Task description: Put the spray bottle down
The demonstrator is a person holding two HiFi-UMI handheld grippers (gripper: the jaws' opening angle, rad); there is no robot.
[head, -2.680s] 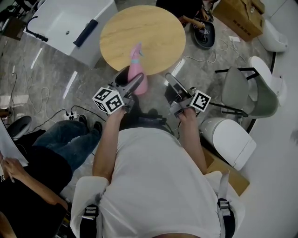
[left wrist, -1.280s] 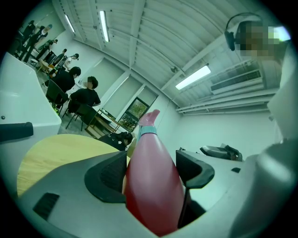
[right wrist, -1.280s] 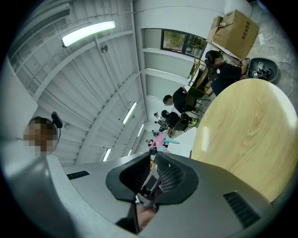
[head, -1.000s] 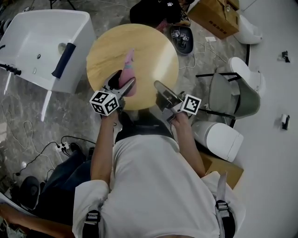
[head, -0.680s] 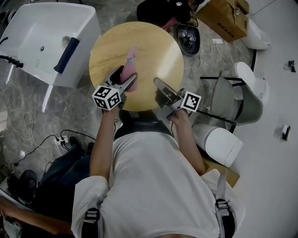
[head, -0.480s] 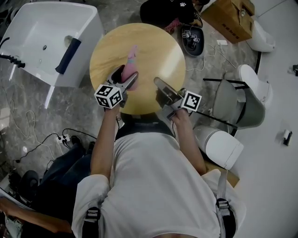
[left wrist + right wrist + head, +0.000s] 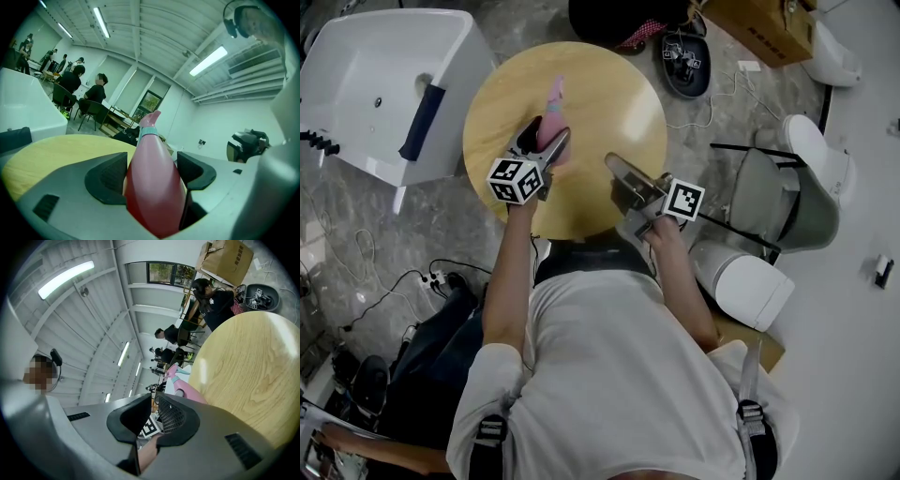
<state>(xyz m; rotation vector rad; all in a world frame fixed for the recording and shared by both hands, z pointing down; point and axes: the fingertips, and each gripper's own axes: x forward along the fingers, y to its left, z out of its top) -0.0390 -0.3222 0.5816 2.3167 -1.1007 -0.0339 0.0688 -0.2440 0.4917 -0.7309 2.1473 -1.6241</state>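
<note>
A pink spray bottle (image 7: pixel 550 120) with a pale blue collar stands upright between the jaws of my left gripper (image 7: pixel 547 138), which is shut on its body over the left part of the round wooden table (image 7: pixel 614 89). In the left gripper view the bottle (image 7: pixel 152 183) fills the gap between the black pads (image 7: pixel 110 180). I cannot tell whether its base touches the tabletop. My right gripper (image 7: pixel 612 165) is shut and holds nothing, hanging over the table's near edge to the right of the bottle. In the right gripper view its jaws (image 7: pixel 154 406) meet, with the bottle (image 7: pixel 187 392) behind them.
A white tub (image 7: pixel 366 75) with a dark blue bar (image 7: pixel 419 122) stands left of the table. A grey chair (image 7: pixel 787 187) and white ceramic fixtures (image 7: pixel 741 281) are on the right. A cardboard box (image 7: pixel 769 23) lies beyond, and cables cross the floor (image 7: pixel 394 281).
Both grippers have moved forward from the table's near edge to over its top. The left one carried the pink bottle with it, and it sits lower. The right jaws stayed shut.
</note>
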